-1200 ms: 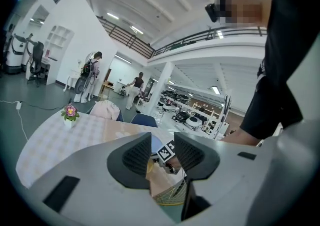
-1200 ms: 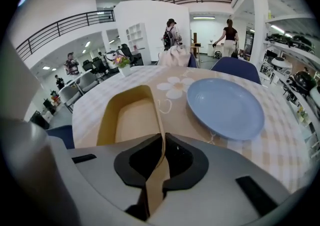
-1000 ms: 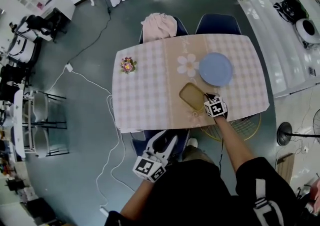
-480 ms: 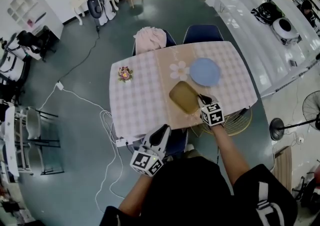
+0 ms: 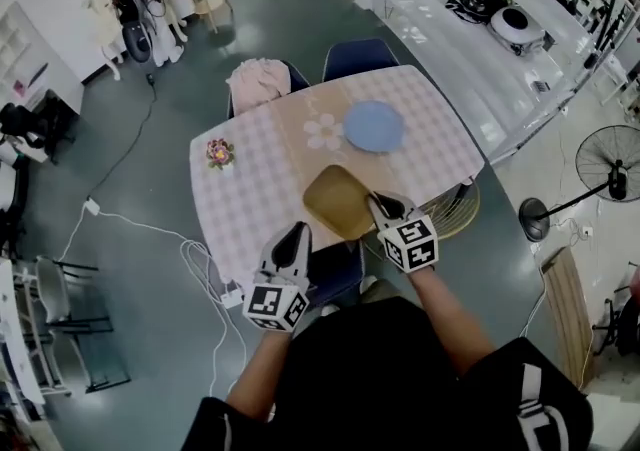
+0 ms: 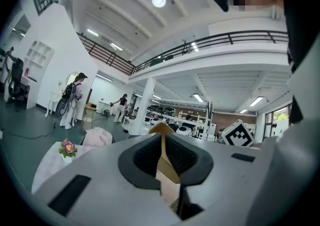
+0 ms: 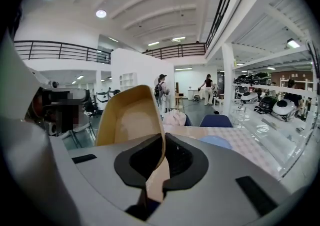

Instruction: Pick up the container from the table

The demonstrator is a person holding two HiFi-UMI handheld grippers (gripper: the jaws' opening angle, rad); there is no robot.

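The tan container (image 5: 335,199) hangs in the air over the near edge of the checked table (image 5: 250,199), tilted. My right gripper (image 5: 382,204) is shut on its right rim; in the right gripper view the container's wall (image 7: 130,115) rises from between the jaws of that gripper (image 7: 161,162). My left gripper (image 5: 297,231) is at the container's near left corner. Its jaws are closing, and in the left gripper view the thin tan rim (image 6: 161,132) runs between the pads of that gripper (image 6: 162,157), which press on it.
A blue plate (image 5: 374,126) and a small flower pot (image 5: 219,152) stand on the table. Two chairs are at its far side, one draped with a pink cloth (image 5: 257,79). A white cable (image 5: 190,249) lies on the floor at left, a standing fan (image 5: 610,179) at right.
The right gripper has lifted the container off the table and brought it up and toward me. The left gripper has risen to the container's edge and its jaws have closed.
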